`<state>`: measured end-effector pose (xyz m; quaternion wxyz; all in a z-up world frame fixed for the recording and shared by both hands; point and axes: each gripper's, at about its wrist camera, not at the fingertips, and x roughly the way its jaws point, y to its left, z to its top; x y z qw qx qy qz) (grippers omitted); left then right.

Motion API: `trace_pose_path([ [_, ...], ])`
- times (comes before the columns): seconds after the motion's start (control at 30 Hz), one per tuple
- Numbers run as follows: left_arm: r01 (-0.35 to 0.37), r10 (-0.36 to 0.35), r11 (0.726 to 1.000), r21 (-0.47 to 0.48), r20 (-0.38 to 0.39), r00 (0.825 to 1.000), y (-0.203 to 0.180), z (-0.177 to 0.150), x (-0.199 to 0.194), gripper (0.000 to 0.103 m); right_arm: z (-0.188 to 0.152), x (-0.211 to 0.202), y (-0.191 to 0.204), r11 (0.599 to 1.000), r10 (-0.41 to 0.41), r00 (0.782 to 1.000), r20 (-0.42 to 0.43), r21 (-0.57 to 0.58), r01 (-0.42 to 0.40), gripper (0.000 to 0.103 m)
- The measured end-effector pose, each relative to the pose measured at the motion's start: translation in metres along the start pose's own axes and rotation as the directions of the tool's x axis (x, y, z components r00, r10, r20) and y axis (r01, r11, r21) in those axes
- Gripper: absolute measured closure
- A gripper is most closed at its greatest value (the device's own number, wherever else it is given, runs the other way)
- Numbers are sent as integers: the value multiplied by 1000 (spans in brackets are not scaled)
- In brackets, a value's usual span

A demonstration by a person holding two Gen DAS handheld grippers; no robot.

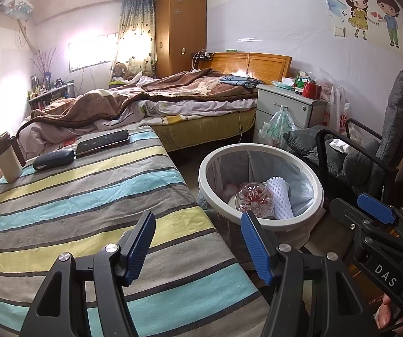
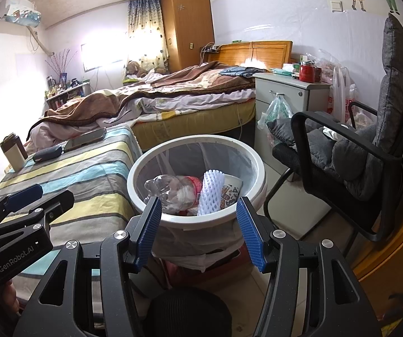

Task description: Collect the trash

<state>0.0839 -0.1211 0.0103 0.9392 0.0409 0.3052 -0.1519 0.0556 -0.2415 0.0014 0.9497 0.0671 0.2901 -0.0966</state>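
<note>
A white-rimmed trash bin (image 1: 203, 174) (image 2: 130, 181) with a thin liner stands on the floor between the striped table and the chair. Inside lie a clear plastic bottle (image 1: 253, 199) (image 2: 173, 191), a white foam net sleeve (image 1: 280, 196) (image 2: 210, 193) and a printed paper cup (image 2: 231, 190). My left gripper (image 1: 198, 243) (image 2: 41, 196) hangs open over the table's corner, just left of the bin, with nothing between its pads. My right gripper (image 2: 200, 226) (image 1: 358, 210) is open at the bin's near rim, also holding nothing.
The striped-cloth table (image 1: 89, 196) carries a phone (image 1: 103, 141), a dark case (image 1: 53, 158) and a beige box (image 1: 6, 157). A black chair with grey cushions (image 2: 350, 157) stands right of the bin. Behind are a bed (image 1: 173, 95) and a white nightstand (image 1: 285, 106) with a hanging plastic bag.
</note>
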Motion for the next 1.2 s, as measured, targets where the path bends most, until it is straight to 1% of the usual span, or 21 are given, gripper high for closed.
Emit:
trace_pose_path([
  [0.47, -5, 5, 1000, -1, -1, 1000, 0, -1, 0, 40, 0, 0, 0, 1000, 1, 1000, 0, 1, -1, 46],
  [0.8, 7, -7, 1000, -9, 0, 1000, -1, 0, 2, 40, 0, 0, 1, 1000, 2, 1000, -1, 0, -2, 46],
  [1.2, -1, 1, 1000, -8, -9, 1000, 1, -1, 4, 40, -1, 1, 4, 1000, 0, 1000, -6, -3, 0, 46],
])
